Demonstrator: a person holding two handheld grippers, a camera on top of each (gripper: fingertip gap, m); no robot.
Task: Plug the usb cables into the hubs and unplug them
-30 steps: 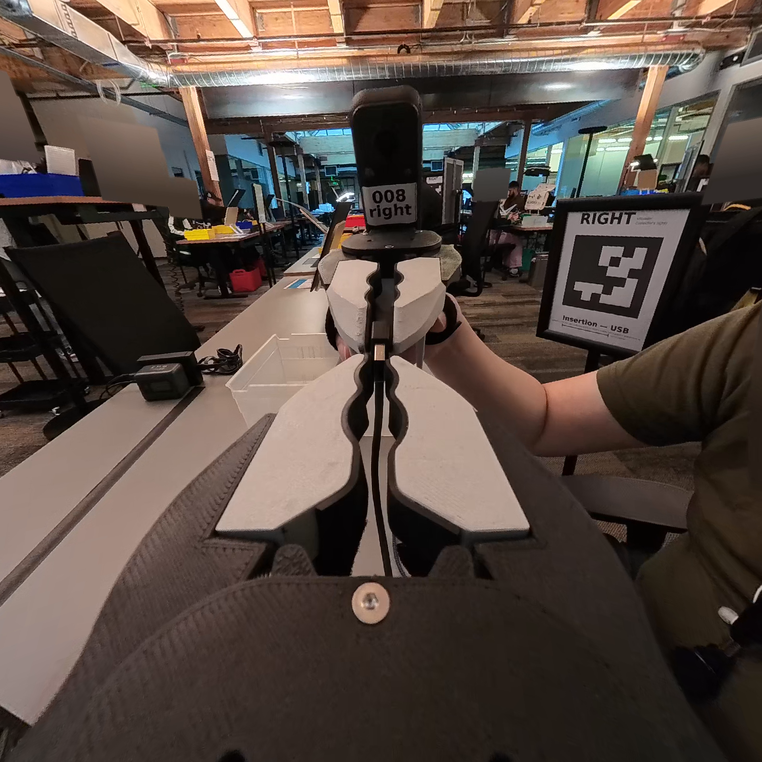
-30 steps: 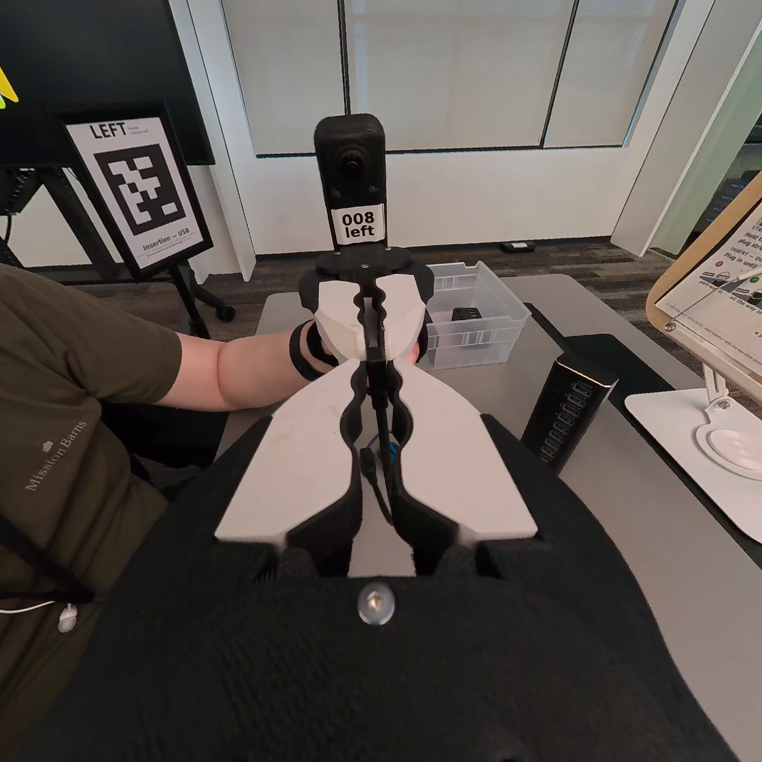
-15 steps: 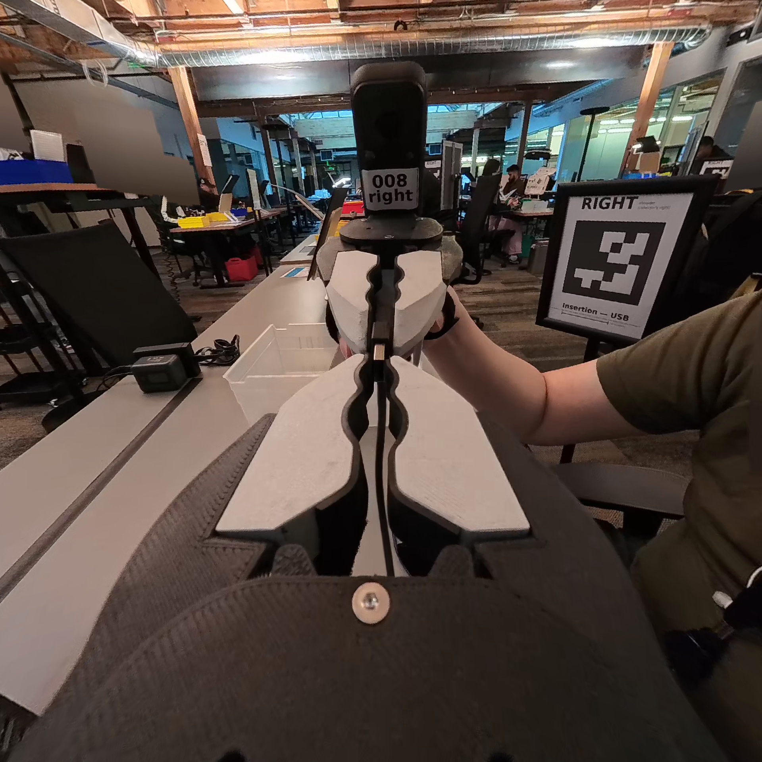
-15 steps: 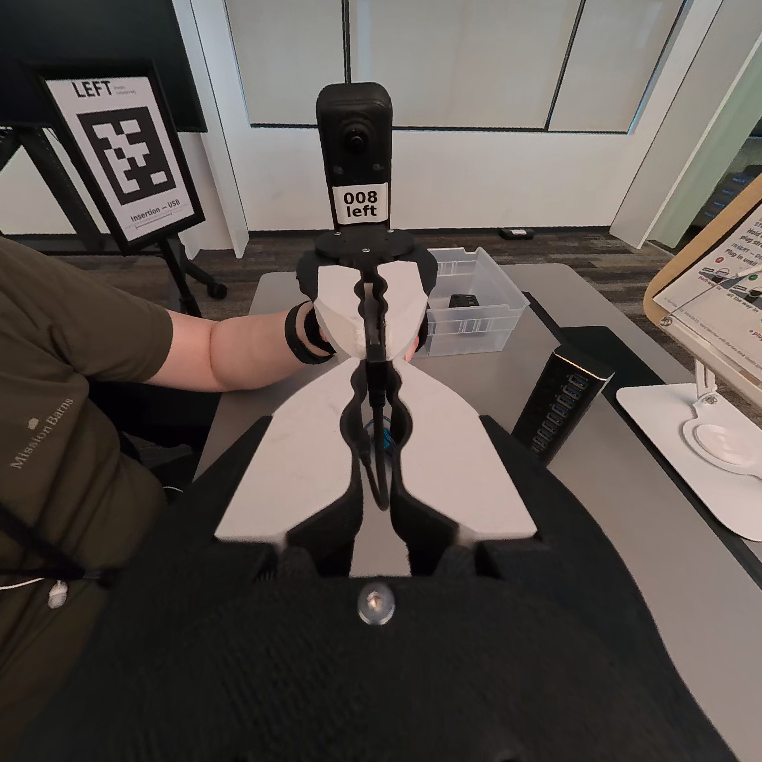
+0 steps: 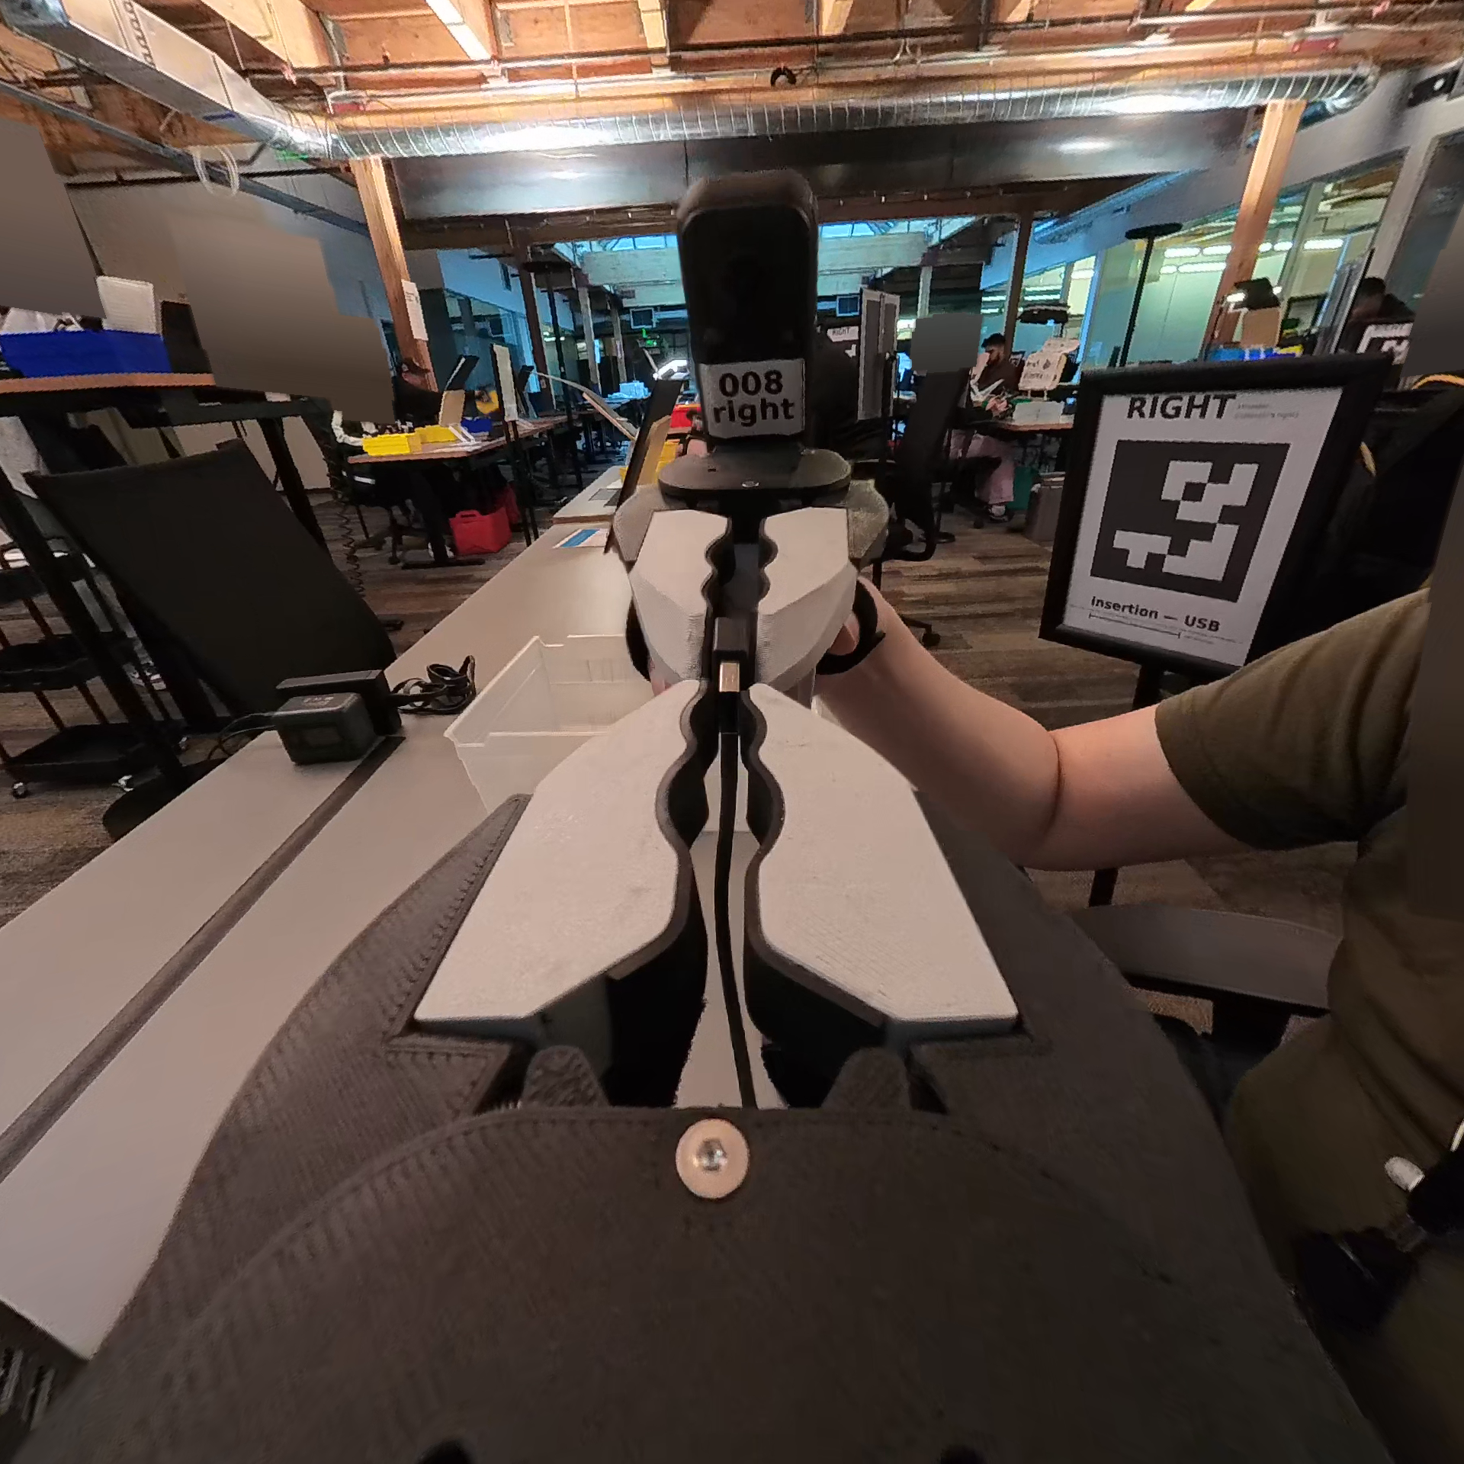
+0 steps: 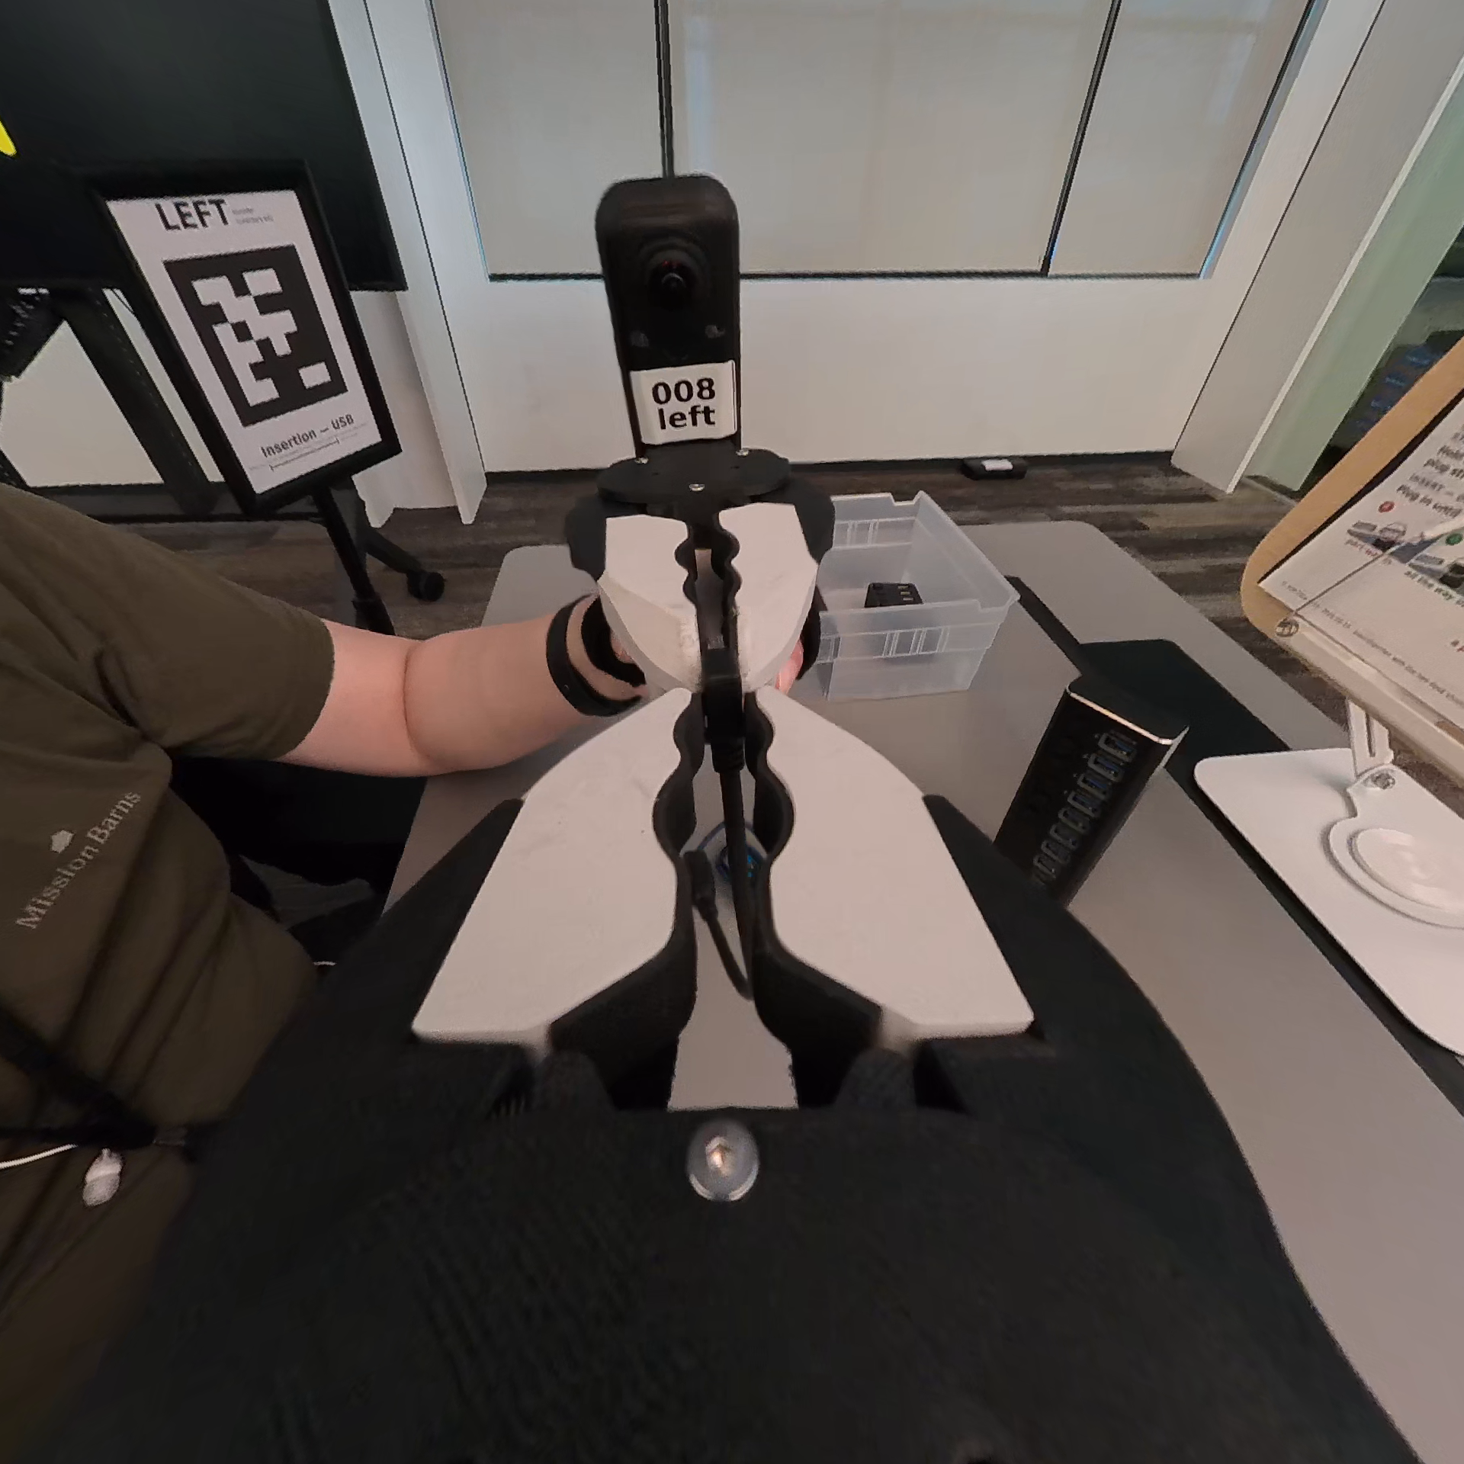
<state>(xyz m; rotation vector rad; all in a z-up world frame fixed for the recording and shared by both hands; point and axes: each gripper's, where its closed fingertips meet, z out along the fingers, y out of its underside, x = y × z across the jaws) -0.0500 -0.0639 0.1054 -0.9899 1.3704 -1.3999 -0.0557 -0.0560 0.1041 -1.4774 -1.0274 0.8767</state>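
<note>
My left gripper (image 5: 725, 697) and right gripper (image 6: 721, 701) face each other tip to tip above the grey table (image 6: 1188, 1030). Both are shut. The left one grips a black USB cable (image 5: 725, 871) that runs back between its fingers. The right one grips a black USB plug (image 6: 725, 713); its metal end (image 5: 727, 677) shows between the two sets of tips. The plug's cable (image 6: 737, 871) hangs back under the right gripper. A black tower hub (image 6: 1085, 800) stands on the table to the right. A small black hub (image 6: 891, 594) lies in a clear bin (image 6: 951, 657).
The clear bin also shows in the left wrist view (image 5: 547, 713), with a black power adapter (image 5: 329, 717) left of it. A white stand base (image 6: 1347, 855) sits at the table's right. Marker signs stand on either side (image 5: 1188, 523) (image 6: 253, 333). The person's arms reach in. Less than 4 cm separates the two grippers' tips.
Both grippers stay shut and tip to tip. The pair has shifted only slightly, and the loose cable under the right gripper has swung a little.
</note>
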